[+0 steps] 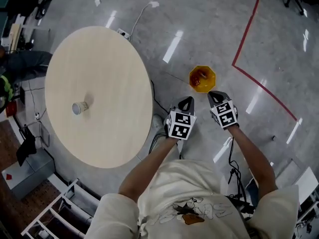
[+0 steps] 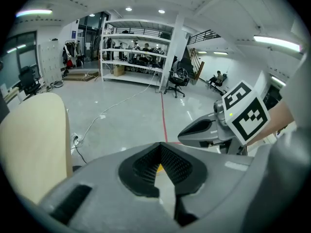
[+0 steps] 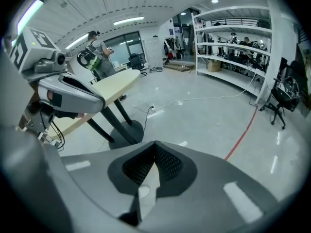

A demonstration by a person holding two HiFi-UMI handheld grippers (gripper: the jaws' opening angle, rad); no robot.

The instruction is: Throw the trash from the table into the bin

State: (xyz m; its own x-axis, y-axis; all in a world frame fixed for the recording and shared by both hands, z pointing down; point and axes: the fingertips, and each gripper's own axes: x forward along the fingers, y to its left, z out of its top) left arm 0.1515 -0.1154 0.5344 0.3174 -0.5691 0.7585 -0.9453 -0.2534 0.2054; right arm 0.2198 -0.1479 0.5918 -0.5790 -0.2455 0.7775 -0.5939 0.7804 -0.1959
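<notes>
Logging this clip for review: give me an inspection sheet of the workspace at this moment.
Surface: round beige wooden table, one cup on it.
Job's things: pale paper cup lying on its side on the table; yellow plastic bin on the floor, something orange inside.
Clutter: none on the table; small white scrap on the floor.
Grippers: left gripper and right gripper both shut, empty, side by side above the floor near the bin.
Cables: white cable across the floor beyond the table; black cables by the table's foot.
Surroundings: glossy grey floor, red floor line, white shelving.
</notes>
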